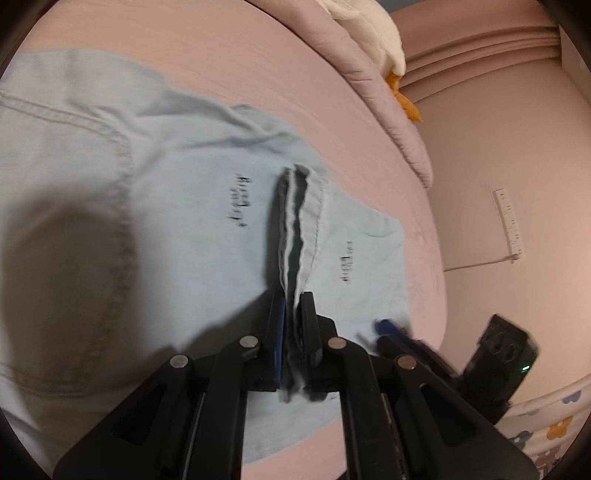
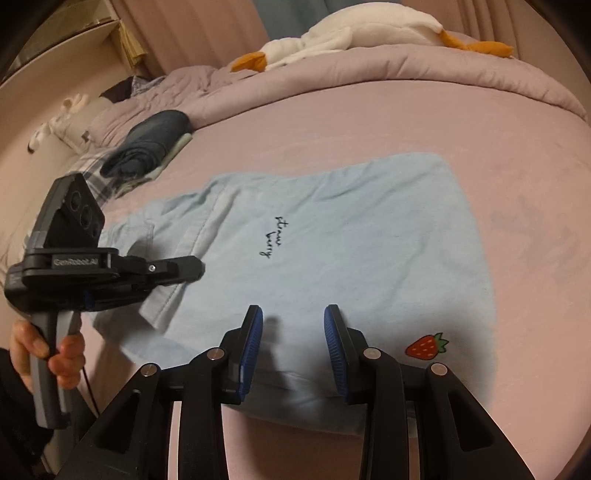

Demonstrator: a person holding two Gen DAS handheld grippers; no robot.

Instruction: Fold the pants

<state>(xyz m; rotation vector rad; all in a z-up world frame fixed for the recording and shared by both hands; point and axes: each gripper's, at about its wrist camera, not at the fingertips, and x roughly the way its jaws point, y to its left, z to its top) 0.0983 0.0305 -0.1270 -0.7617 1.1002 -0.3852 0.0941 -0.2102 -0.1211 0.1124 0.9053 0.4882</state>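
Observation:
Light blue pants (image 2: 351, 240) lie flat on the pink bed sheet (image 2: 524, 158), with dark embroidered writing (image 2: 277, 236) and a strawberry patch (image 2: 426, 346). My left gripper (image 1: 293, 299) is shut on a raised, folded hem of the pants (image 1: 184, 221). The right wrist view shows this gripper (image 2: 199, 267) at the pants' left edge, held by a hand (image 2: 55, 354). My right gripper (image 2: 293, 314) hovers open over the pants' near edge, and its blue pads (image 2: 255, 332) stand apart and pinch nothing. In the left wrist view its blue tip (image 1: 384, 326) shows at the lower right.
A rumpled mauve duvet (image 2: 406, 70) with a white plush goose (image 2: 369, 33) lines the far side of the bed. Dark folded clothes (image 2: 151, 144) sit at the far left. A wall with a white power strip (image 1: 511, 221) lies beyond the bed's edge.

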